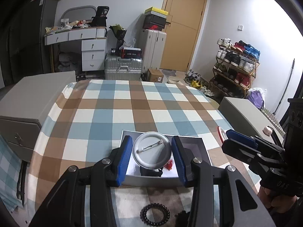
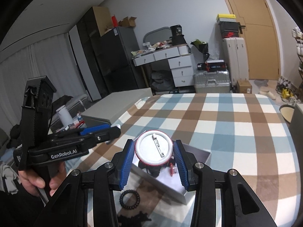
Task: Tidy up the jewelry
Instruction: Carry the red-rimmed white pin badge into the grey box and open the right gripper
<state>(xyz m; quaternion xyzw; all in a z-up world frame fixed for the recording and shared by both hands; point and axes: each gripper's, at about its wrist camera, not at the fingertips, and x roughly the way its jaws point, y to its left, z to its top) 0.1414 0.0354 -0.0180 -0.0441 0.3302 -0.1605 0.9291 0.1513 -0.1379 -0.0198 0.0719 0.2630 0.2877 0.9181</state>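
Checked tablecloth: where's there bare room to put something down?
Bare: the far stretch of the tablecloth beyond the open box, and the strip to its left. Crowded: the near edge, with the box, a coiled hair tie, and the left gripper and right gripper over it, holding a silver badge and a red-rimmed badge.

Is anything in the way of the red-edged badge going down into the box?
Nothing visible blocks it. The right gripper holds the red-rimmed badge up near the open box. The left gripper holds a silver badge close by too. A black item and a red item already lie inside.
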